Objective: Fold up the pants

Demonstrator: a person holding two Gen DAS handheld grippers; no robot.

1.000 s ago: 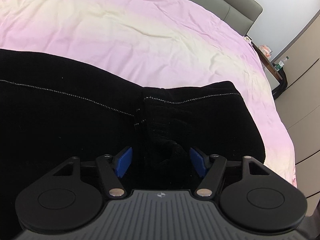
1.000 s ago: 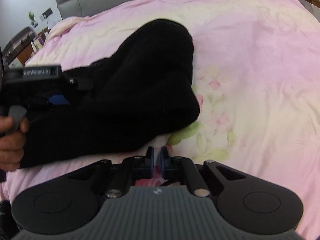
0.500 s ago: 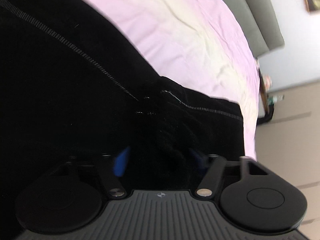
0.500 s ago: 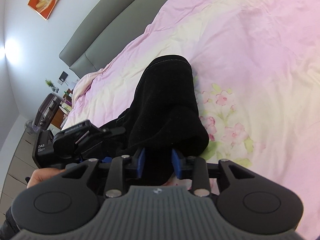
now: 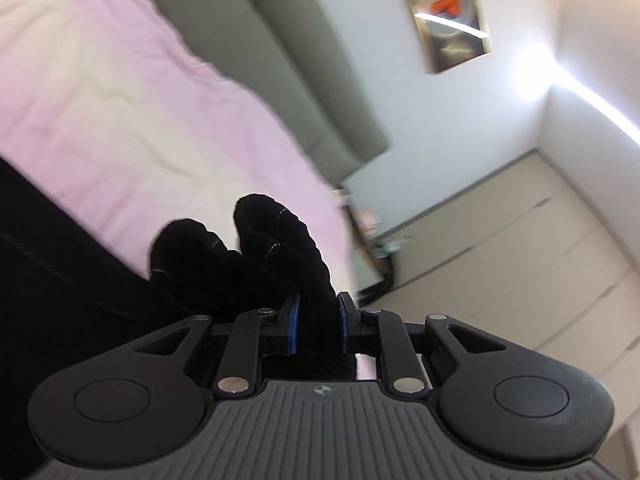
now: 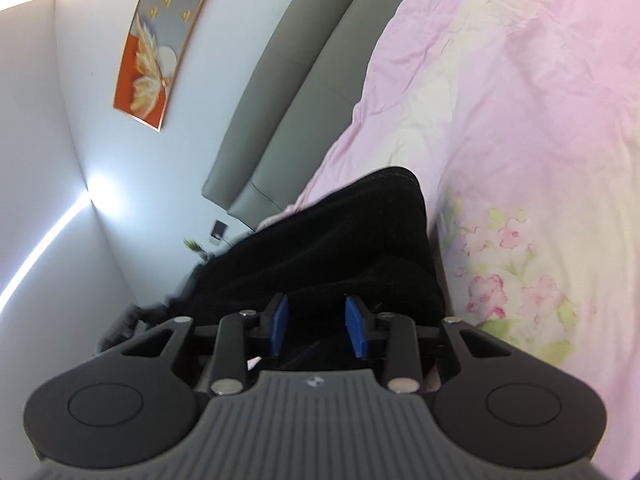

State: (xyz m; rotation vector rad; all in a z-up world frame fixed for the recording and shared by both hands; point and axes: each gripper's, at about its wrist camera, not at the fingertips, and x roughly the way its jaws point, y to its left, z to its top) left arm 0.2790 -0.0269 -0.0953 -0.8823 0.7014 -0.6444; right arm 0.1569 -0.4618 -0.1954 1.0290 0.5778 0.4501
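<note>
Well, the pink bedspread [image 6: 540, 128] ran broad and bare to the right of the black pants [image 6: 344, 240], with the grey headboard [image 6: 288, 92] bounding it beyond and a pale wardrobe [image 5: 520, 264] past the bed's far side. Nearer that headboard the quilt lay free. The left gripper [image 5: 318, 326] was clenched on a bunched, rolled fold of dark cloth lifted off the bedspread. The right gripper [image 6: 318, 324] had its jaws opening, black fabric between the pads.
</note>
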